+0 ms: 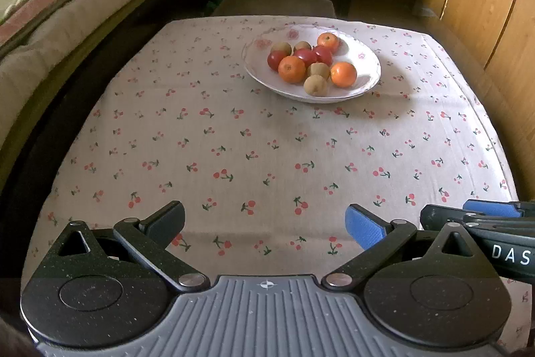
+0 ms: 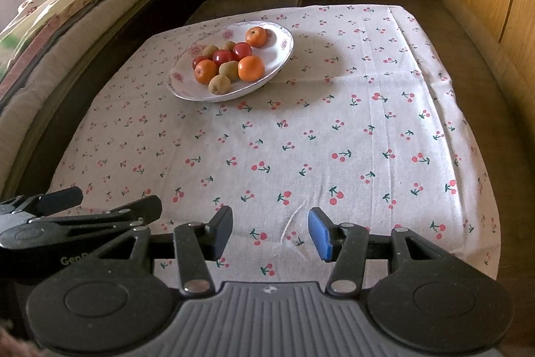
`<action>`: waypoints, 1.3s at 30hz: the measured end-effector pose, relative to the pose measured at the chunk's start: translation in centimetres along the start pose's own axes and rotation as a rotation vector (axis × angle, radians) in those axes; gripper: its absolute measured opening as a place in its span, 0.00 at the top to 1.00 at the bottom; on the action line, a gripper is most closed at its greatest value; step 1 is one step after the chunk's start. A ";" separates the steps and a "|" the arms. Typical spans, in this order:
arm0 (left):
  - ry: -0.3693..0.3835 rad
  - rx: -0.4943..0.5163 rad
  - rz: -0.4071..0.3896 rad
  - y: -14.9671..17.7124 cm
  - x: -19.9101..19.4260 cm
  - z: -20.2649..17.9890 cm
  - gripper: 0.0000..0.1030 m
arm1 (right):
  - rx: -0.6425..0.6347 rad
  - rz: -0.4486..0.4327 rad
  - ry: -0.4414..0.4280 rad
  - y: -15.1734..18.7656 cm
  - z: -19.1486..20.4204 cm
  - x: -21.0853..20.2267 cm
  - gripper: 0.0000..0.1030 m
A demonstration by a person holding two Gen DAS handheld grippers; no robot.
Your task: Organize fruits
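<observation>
I see the plate [image 1: 367, 56] of fruit at the table's [image 1: 234, 156] far side, well ahead of me. My left gripper [image 1: 264, 226] gapes wide, empty; my right gripper [image 2: 271, 233] stands partly open, empty. The brownish fruits may be kiwis.

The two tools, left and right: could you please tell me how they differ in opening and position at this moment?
The left tool stands wide open, while the right tool has its pads clearly closer together, though still apart. Seen from the left tool, the plate of fruit lies ahead and slightly right; from the right tool it lies ahead and to the left. Both are empty, side by side over the near edge of the cherry-print cloth.
</observation>
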State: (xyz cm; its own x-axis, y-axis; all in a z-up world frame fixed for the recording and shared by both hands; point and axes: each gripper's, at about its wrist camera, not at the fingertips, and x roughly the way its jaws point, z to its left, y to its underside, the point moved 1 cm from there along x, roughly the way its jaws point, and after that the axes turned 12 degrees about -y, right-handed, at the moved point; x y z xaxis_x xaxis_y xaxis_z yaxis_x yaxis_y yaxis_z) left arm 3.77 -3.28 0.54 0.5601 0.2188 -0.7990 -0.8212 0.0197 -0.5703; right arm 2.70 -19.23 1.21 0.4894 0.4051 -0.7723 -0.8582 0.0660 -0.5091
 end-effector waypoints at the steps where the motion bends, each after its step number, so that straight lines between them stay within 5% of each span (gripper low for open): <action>1: 0.001 -0.003 0.003 0.0 0.0 0.0 0.00 | 0.001 0.000 -0.001 0.0 0.0 0.0 0.51; 39: -0.011 -0.001 0.002 0.4 0.1 0.1 0.00 | -0.001 0.011 0.005 0.3 0.2 0.3 0.51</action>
State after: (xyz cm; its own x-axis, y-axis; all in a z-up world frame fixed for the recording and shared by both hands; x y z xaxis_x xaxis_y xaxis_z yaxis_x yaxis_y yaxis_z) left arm 3.48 -3.12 0.21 0.5574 0.2291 -0.7980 -0.8220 0.0178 -0.5691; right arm 2.61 -18.85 0.91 0.4804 0.4009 -0.7801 -0.8635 0.0603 -0.5007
